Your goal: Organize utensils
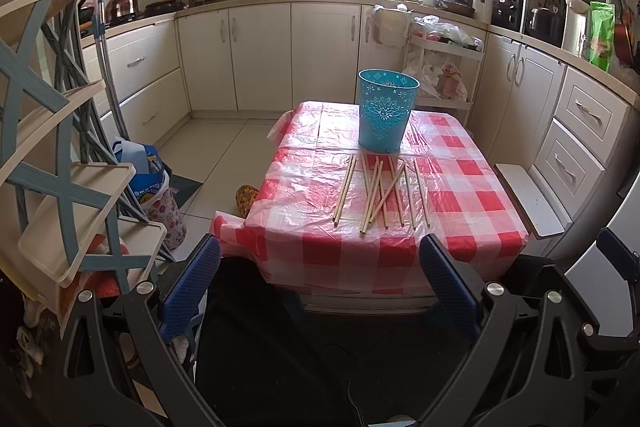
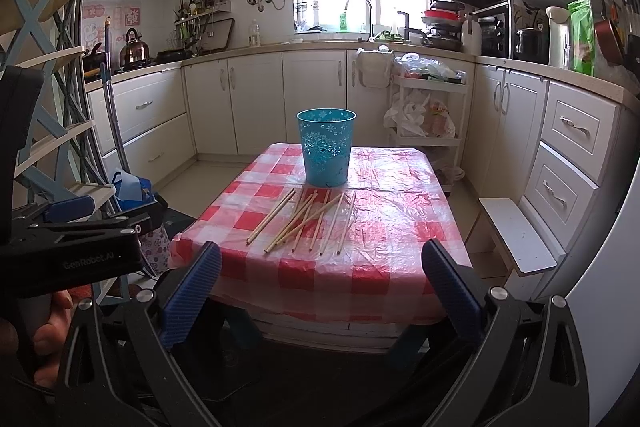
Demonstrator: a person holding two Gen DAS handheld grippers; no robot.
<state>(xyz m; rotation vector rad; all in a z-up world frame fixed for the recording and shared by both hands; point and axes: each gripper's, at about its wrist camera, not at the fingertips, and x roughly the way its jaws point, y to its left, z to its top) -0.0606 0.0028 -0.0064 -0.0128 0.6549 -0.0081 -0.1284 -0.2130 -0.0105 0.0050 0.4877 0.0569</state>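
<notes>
**Ana:** On the checked surface (image 1: 460,187), near the middle of the left wrist view, the chopsticks (image 1: 382,193) lie loose in a rough row, some crossing each other. The blue bucket (image 1: 386,111) stands upright just behind them, nearer the top of the frame. From this angle she cannot tell whether anything is inside it.

**Ben:** So by his reading, the sorting has not begun. Every stick that shows is flat on the cloth, and all of them are left to gather and drop into the bucket.

**Ana:** She agrees. The left tool (image 1: 320,283) sits low in the frame, short of the surface's near edge, its blue pads wide apart with nothing between them. The right tool (image 2: 322,287) looks the same in its own view: pads spread, nothing held, well back from the chopsticks (image 2: 306,221).

**Ben:** What does the right view add?

**Ana:** At its left edge it shows the other tool's black body from the side and, at lower left, part of the person's hand (image 2: 48,331) on the handle. The left view catches only a sliver of the right tool at its far right, but shows more of the shelf rack (image 1: 60,155).
</notes>
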